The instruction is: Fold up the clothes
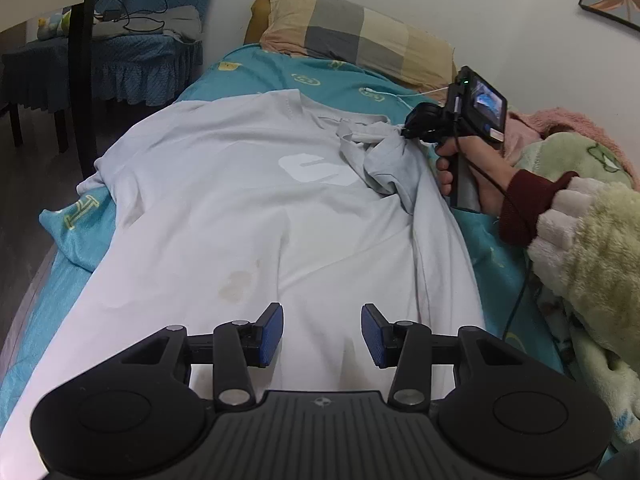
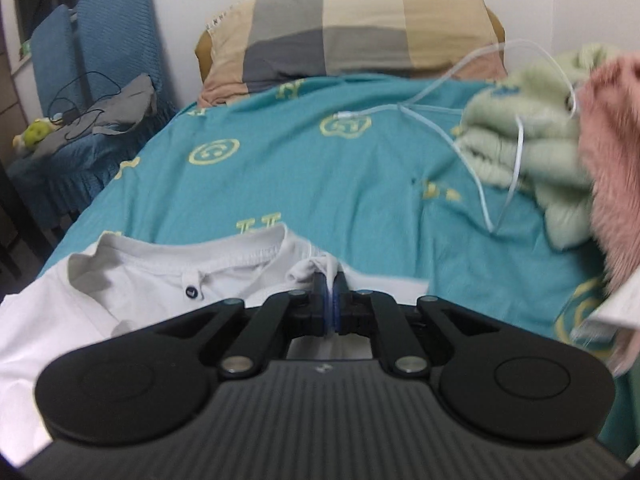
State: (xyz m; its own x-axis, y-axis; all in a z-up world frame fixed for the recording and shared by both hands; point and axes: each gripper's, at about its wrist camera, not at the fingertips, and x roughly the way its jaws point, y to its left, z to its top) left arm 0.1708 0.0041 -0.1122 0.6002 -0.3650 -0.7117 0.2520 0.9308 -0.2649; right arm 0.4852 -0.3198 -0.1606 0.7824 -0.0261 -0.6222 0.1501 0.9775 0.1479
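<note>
Left hand-held gripper [image 1: 322, 334] gapes over white shirt [image 1: 224, 216]; right hand-held gripper [image 2: 330, 300] pinches its sleeve.

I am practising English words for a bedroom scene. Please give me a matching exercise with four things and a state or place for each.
Things:
1. white shirt
2. pillow
3. left hand-held gripper
4. right hand-held gripper

States:
a. shut on cloth
b. open, holding nothing
c. spread on the bed
d. against the wall

Pairs: 1-c, 2-d, 3-b, 4-a
</note>
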